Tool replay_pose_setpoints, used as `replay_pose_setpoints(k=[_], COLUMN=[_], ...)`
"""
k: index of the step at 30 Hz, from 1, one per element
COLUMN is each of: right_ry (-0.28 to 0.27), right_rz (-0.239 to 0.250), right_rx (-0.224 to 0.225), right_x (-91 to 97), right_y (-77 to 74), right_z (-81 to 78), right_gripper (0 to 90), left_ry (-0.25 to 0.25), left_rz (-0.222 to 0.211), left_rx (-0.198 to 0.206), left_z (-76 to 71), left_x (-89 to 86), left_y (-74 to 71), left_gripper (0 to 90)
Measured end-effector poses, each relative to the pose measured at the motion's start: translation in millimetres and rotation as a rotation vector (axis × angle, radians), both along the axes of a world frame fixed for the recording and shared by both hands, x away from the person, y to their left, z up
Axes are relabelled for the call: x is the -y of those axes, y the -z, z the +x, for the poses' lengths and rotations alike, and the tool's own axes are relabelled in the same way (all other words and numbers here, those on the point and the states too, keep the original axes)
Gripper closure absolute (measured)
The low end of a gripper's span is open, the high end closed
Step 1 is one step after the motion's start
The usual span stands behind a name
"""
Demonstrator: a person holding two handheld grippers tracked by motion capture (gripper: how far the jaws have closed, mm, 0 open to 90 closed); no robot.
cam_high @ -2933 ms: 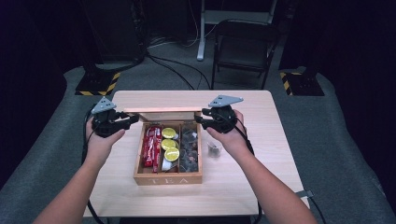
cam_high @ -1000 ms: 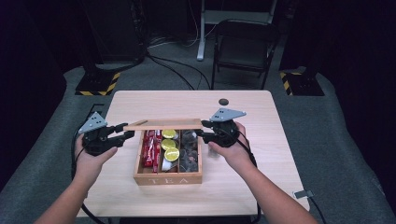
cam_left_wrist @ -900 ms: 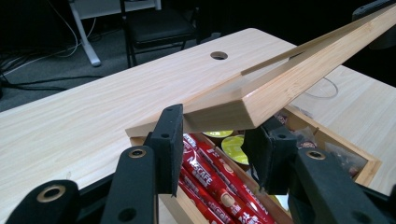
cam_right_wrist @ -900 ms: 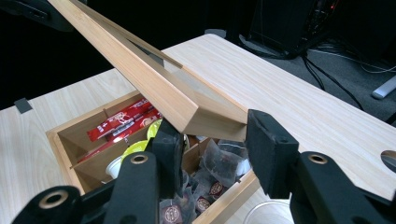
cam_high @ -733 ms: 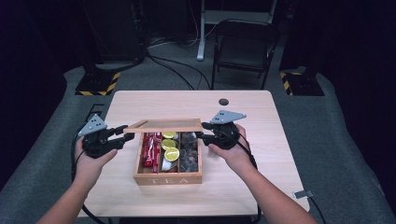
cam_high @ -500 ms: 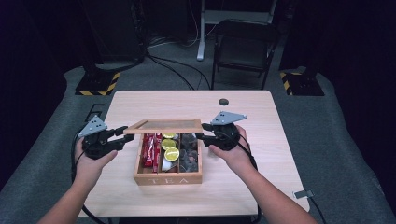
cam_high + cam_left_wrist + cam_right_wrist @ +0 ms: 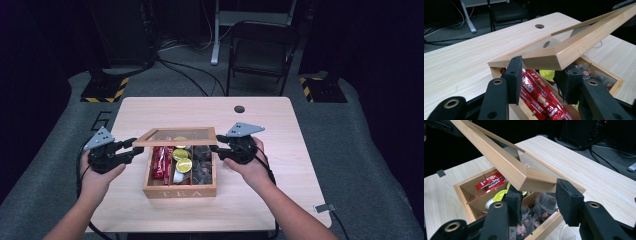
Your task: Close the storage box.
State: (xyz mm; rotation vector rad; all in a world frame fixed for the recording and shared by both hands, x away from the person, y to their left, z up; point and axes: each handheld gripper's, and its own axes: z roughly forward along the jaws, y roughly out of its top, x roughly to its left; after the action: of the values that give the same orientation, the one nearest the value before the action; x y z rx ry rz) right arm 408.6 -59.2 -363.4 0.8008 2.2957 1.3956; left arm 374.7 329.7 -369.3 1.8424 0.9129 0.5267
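Observation:
A wooden tea box (image 7: pixel 180 192) stands open on the table, holding red sachets (image 7: pixel 159 162), yellow-green capsules (image 7: pixel 183 165) and dark tea bags (image 7: pixel 202 167). Its glass-paned wooden lid (image 7: pixel 175 143) hangs tilted over the back half of the box. My left gripper (image 7: pixel 134 148) is shut on the lid's left front corner, and the left gripper view shows the frame (image 7: pixel 586 35) wedged between the pads (image 7: pixel 515 72). On the right front corner my right gripper (image 7: pixel 216 148) is shut, with the frame (image 7: pixel 499 160) between its pads (image 7: pixel 567 200).
The light wooden table (image 7: pixel 280 130) has a round cable hole (image 7: pixel 239 108) behind the box. A folding chair (image 7: pixel 262 55) and a desk leg stand beyond the far edge. A small tag (image 7: pixel 325 207) lies near the table's right front corner.
The lid, seen almost edge-on a second ago, has tipped so that its top face shows more, and its held front edge has come toward me and lower. Both hands barely shifted.

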Motion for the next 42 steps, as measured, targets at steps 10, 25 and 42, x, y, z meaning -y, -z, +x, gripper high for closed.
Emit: replay_pose_setpoints(k=[10, 25, 42], right_ry=[0.003, -0.014, -0.024], right_rz=[0.006, 0.018, 0.023], right_rx=[-0.018, -0.044, -0.030], right_x=[1.3, 5.4, 8.1], right_y=[5.0, 16.2, 38.7], right_z=[-5.7, -16.0, -35.1], right_gripper=[57.8, 59.0, 60.3], left_ry=[-0.004, 0.014, 0.023], left_rz=[0.000, -0.003, 0.003], left_rx=[0.003, -0.010, -0.012], left_z=[-5.6, -17.3, -34.9], left_x=[0.5, -2.2, -2.3], left_y=[6.0, 17.1, 38.2], left_gripper=[58.0, 58.1, 58.0])
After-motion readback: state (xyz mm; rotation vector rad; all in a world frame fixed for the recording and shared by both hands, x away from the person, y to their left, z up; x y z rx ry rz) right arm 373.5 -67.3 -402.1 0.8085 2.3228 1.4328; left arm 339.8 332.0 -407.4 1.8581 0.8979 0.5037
